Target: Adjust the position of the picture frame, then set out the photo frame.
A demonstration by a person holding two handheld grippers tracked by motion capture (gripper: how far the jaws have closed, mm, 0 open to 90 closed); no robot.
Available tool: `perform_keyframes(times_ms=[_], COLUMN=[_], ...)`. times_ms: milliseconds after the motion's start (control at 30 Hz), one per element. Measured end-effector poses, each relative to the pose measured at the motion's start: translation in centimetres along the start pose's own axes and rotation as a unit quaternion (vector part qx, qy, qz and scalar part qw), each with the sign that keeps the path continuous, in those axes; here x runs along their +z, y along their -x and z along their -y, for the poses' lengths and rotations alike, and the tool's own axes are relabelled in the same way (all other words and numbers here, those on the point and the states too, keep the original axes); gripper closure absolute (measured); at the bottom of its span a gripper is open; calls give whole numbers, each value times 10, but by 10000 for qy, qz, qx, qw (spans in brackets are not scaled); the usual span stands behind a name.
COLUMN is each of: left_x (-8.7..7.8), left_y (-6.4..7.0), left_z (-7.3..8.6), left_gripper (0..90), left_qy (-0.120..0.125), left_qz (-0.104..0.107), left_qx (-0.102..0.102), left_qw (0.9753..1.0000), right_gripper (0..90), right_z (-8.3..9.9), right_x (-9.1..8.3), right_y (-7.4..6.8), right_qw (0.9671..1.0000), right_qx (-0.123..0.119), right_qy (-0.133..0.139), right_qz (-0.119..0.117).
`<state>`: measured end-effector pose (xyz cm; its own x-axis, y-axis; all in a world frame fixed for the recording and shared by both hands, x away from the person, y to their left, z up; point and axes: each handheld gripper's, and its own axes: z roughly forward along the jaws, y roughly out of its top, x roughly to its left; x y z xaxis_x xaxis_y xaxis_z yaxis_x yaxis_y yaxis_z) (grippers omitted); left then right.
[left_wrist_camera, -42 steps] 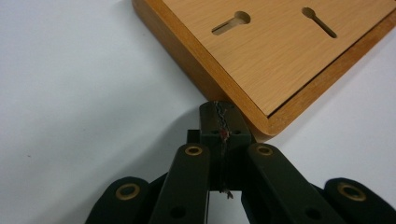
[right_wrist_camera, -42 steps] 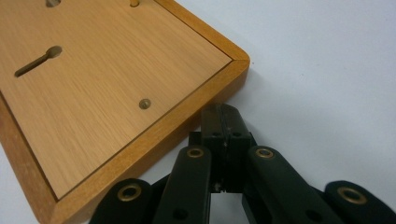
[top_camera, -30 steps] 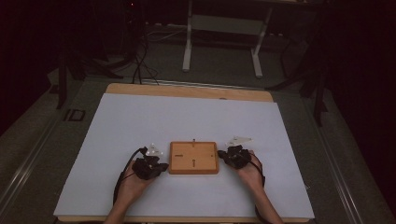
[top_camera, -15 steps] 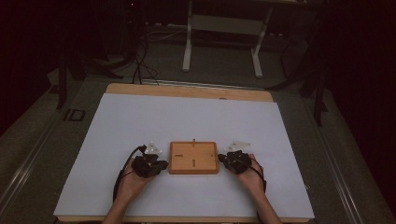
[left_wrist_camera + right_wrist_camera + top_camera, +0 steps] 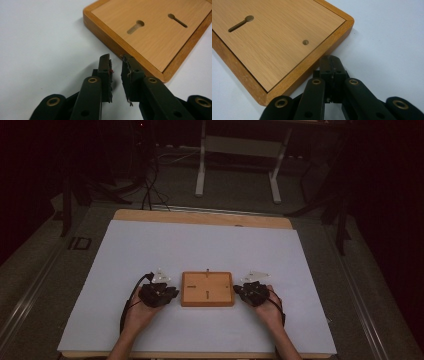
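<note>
Right gripper has dropped closer to the person since 1 s ago, now level with the wooden board's right edge; board unmoved, flat on the white table. Its jaws are pressed together against that edge. Left gripper at the left edge, jaws slightly spread, holding nothing. 2 keyhole slots visible.

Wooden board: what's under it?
The wooden board lies flat on the white table sheet. Its keyhole slots look dark inside; anything beneath the board is covered.
</note>
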<state>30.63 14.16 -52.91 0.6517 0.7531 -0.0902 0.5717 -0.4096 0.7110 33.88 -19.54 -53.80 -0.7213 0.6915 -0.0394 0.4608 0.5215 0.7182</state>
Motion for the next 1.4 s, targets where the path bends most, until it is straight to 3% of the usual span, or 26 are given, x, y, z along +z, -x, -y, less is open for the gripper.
perform_keyframes(times_ms=[233, 467, 733, 900, 1067, 1300, 1400], left_x=[-2, -3, 3, 11, 21, 38, 45], left_y=[0, 2, 8, 10, 12, 14, 13], left_z=[-1, -8, -21, -34, -48, -67, -71], left_gripper=[695, 642, 634, 633, 676, 732, 758], left_qy=[166, 514, 619, 563, 588, 597, 552], left_qz=[-9, 165, 390, 485, 547, 588, 612], left_qx=[27, 67, 263, 432, 585, 600, 584], left_qw=[9999, 9985, 9970, 9963, 9951, 9947, 9949], right_gripper=[886, 824, 779, 747, 762, 889, 900], right_z=[0, 1, 4, 6, 9, 10, 10], right_x=[0, -3, -12, -18, -22, -24, -23], right_y=[1, 2, 0, -3, -8, -13, -13], right_qw=[10000, 10000, 10000, 9998, 9996, 9988, 9986], right_qx=[18, 36, 30, -51, -146, -211, -213], right_qy=[20, -15, 58, 155, 112, 20, -41], right_qz=[-22, -29, -75, -151, -233, -442, -473])
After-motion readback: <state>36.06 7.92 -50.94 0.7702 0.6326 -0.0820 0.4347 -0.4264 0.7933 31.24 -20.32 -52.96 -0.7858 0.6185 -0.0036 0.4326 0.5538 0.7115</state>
